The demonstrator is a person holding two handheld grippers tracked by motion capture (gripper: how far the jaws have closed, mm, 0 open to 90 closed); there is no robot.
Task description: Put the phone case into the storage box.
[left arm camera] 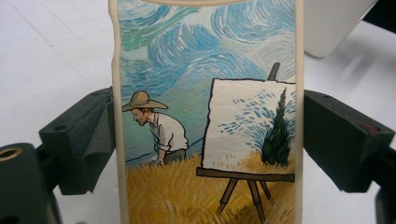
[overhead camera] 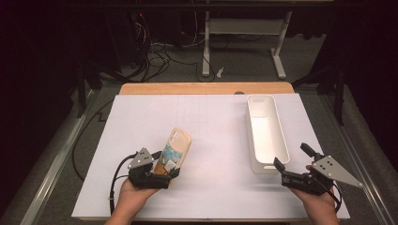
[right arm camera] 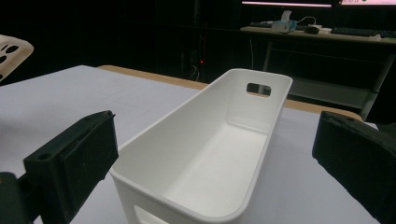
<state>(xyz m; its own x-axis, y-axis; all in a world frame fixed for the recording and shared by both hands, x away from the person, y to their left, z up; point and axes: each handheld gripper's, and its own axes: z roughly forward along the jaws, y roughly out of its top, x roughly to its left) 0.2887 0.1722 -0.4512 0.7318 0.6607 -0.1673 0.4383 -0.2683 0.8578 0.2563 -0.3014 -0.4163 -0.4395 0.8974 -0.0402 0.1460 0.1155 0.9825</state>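
Observation:
A cream phone case [overhead camera: 176,145] printed with a painter, an easel and a swirling blue sky [left arm camera: 205,116] sits over the left half of the white table sheet [overhead camera: 211,117]. My left gripper [overhead camera: 166,167] is shut on its near end, one pad against each long edge [left arm camera: 208,140]. The case's camera-hole end [right arm camera: 11,52] points away from the hand. My right gripper [overhead camera: 291,158] stands open with nothing between its fingers [right arm camera: 215,158], just short of the near end of a long white bin [overhead camera: 281,136]. The bin [right arm camera: 196,100] has a handle cutout at each end and nothing inside.
The white sheet covers a wooden table whose far edge [overhead camera: 206,88] shows bare. Beyond it on the floor lie cables [overhead camera: 155,56] and the legs of a white desk frame [overhead camera: 244,28]. Open sheet lies between the case and the bin.

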